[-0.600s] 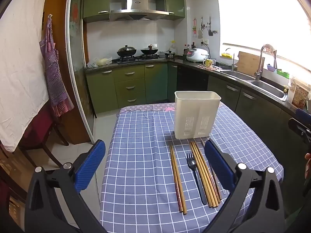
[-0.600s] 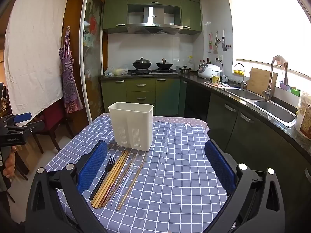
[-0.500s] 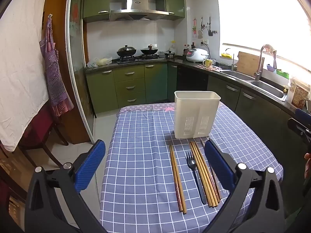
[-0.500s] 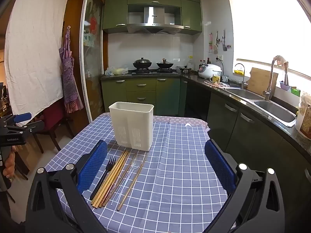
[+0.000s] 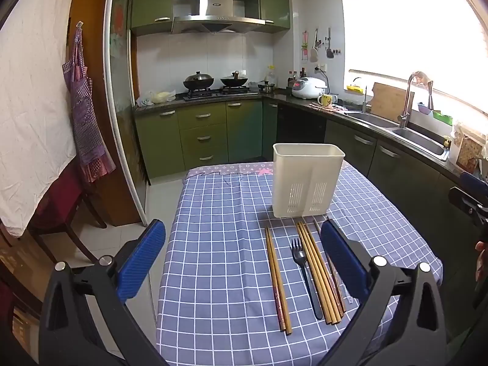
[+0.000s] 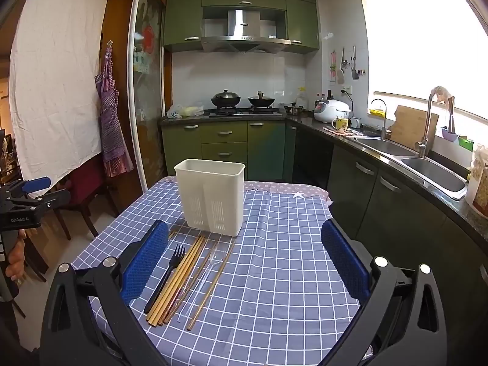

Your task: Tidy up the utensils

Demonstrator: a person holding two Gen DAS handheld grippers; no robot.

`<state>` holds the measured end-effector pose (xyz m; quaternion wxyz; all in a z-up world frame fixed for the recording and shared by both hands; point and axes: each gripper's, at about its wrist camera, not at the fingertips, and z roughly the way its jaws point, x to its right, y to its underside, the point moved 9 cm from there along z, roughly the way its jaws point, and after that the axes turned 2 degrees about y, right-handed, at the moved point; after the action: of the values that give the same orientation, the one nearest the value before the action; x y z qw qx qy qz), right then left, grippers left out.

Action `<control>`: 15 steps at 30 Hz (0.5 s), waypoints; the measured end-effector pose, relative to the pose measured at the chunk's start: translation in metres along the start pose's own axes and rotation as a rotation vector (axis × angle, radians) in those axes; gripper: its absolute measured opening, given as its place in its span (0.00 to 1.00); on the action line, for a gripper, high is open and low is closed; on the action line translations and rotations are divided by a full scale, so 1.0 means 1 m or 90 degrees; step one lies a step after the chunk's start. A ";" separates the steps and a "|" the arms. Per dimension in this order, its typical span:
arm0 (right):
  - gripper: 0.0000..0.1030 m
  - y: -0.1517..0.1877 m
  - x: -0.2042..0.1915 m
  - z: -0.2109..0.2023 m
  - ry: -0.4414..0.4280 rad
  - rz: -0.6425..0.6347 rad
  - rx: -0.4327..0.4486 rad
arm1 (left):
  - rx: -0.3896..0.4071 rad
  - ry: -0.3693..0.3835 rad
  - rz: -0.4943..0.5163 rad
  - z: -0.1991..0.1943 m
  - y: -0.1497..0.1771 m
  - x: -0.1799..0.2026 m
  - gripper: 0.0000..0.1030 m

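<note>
A white plastic utensil holder (image 5: 307, 180) stands upright on the blue checked tablecloth (image 5: 219, 259); it also shows in the right wrist view (image 6: 210, 196). In front of it lie a pair of brown chopsticks (image 5: 277, 280), a black fork (image 5: 305, 277) and several wooden chopsticks (image 5: 318, 274). The right wrist view shows the fork (image 6: 166, 277), the chopsticks (image 6: 178, 277) and a clear plastic utensil (image 6: 202, 277). My left gripper (image 5: 244, 262) is open and empty, above the table's near edge. My right gripper (image 6: 244, 262) is open and empty, to the right of the utensils.
Green kitchen cabinets (image 5: 201, 134) and a stove with pans (image 5: 213, 84) stand behind the table. A counter with a sink (image 5: 418, 137) runs along the right. A red chair (image 5: 64, 201) stands at the left of the table.
</note>
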<state>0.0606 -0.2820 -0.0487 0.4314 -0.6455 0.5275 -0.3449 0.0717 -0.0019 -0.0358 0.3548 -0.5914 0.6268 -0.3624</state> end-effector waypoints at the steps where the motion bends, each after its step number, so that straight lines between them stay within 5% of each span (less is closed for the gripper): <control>1: 0.96 0.000 0.000 0.000 0.000 0.000 0.000 | 0.000 0.000 -0.001 0.001 0.001 -0.001 0.94; 15: 0.96 0.002 0.000 0.004 0.001 0.001 -0.002 | -0.002 0.003 -0.001 0.006 0.006 0.002 0.94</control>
<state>0.0630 -0.2810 -0.0520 0.4301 -0.6457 0.5288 -0.3441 0.0738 -0.0034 -0.0435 0.3524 -0.5915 0.6278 -0.3630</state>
